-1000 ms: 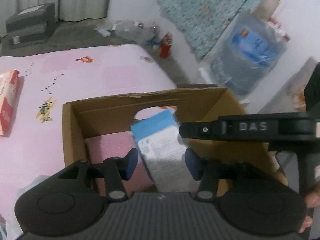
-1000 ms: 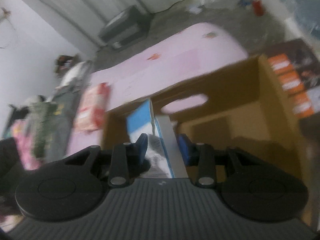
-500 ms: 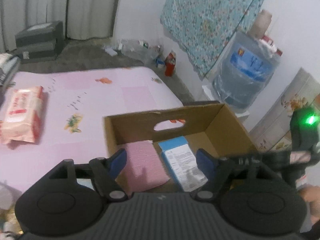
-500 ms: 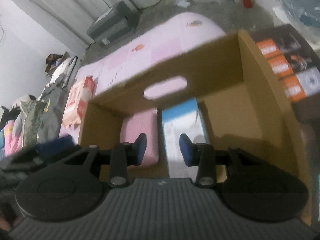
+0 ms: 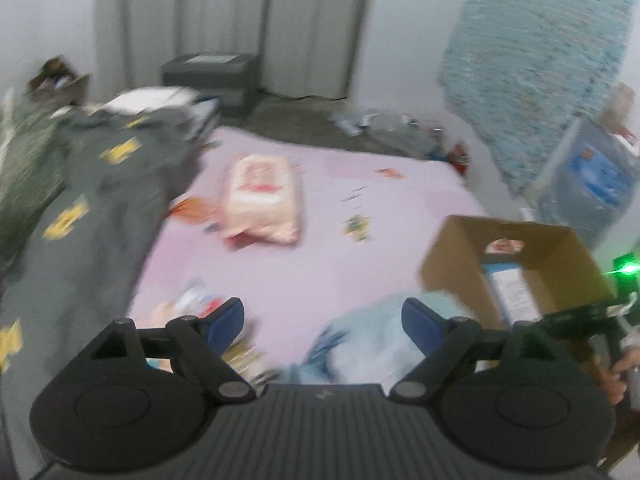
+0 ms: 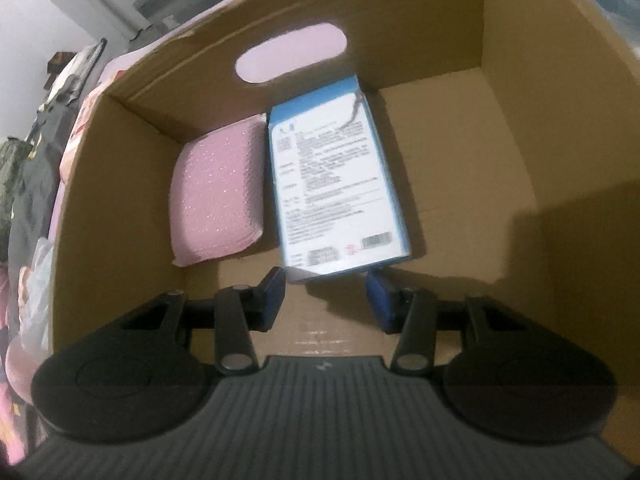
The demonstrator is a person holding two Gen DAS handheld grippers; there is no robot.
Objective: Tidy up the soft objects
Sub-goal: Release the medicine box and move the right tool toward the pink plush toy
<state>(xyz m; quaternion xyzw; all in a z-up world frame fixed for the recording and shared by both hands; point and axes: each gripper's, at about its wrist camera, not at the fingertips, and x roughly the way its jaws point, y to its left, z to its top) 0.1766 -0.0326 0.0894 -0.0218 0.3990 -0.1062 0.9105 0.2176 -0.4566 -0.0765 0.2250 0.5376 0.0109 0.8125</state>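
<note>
A: Packs lie side by side in the cardboard box (image 6: 120, 184), why? The pink pack (image 6: 218, 196) is tucked beside the blue-and-white pack (image 6: 336, 184).

B: Probably to leave room. The right gripper (image 6: 326, 294) hangs just over the box floor, jaws opening, gripping nothing.

A: And the left gripper (image 5: 322, 320)?

B: Jaws opening wide over the bed (image 5: 320, 264); the peach pack (image 5: 260, 200) lies beyond, likely next.

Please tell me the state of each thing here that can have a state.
cardboard box: open at top, partly filled
pink pack: lying flat in box
blue-edged pack: lying flat beside it, released
red-and-white pack: on bed, outside box
left gripper: opening, empty
right gripper: opening, empty
</note>
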